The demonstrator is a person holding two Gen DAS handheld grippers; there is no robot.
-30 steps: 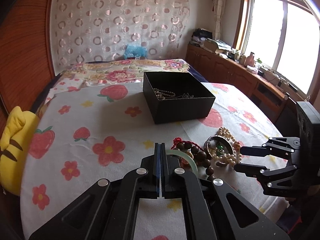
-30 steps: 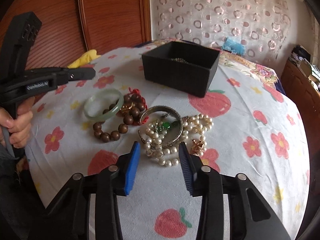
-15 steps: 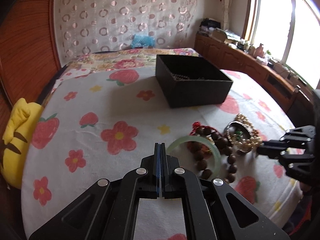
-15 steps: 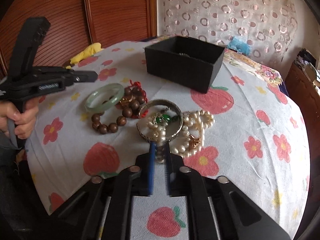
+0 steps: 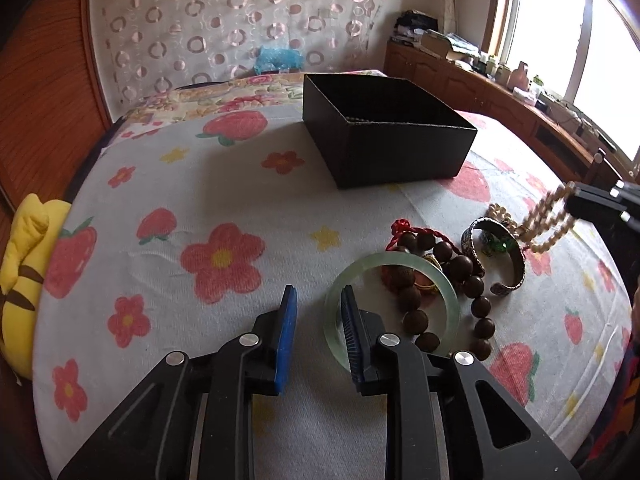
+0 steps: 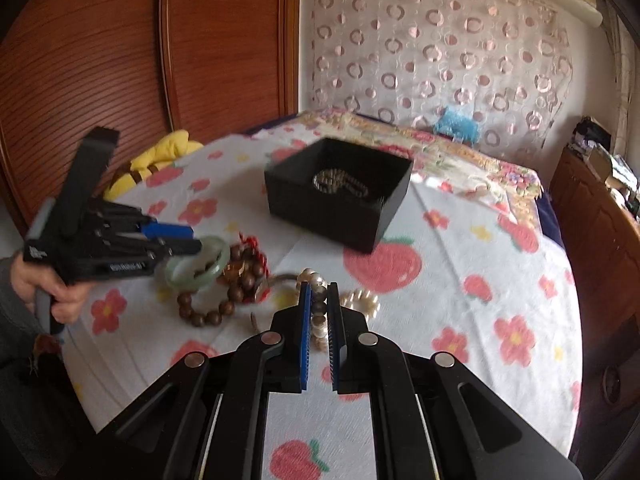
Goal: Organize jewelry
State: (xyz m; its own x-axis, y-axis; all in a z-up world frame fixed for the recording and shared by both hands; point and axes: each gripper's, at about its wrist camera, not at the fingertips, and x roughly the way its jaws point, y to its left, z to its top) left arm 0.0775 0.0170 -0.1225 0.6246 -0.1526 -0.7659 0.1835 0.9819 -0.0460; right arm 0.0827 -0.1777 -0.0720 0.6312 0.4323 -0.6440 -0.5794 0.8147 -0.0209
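Note:
A black box (image 5: 384, 144) stands on the flowered cloth and holds a bead chain (image 6: 340, 182). My left gripper (image 5: 318, 300) is open, its right finger inside the pale green jade bangle (image 5: 448, 280), the bangle's near rim between the jaws. My right gripper (image 6: 319, 292) is shut on a pearl necklace (image 6: 318, 312) and lifts it off the cloth; the strand hangs from it in the left wrist view (image 5: 548, 220). Brown wooden beads (image 5: 460, 272), a red cord (image 5: 416, 232) and a silver cuff (image 5: 504, 256) lie beside the bangle.
A yellow plush toy (image 5: 24, 264) lies at the table's left edge. A wooden cabinet (image 5: 500, 96) with clutter runs under the window on the right. A wooden wardrobe (image 6: 160, 48) stands behind the table.
My left gripper opened and moved onto the jade bangle's rim. My right gripper rose with the pearl necklace, pulling it up from the pile.

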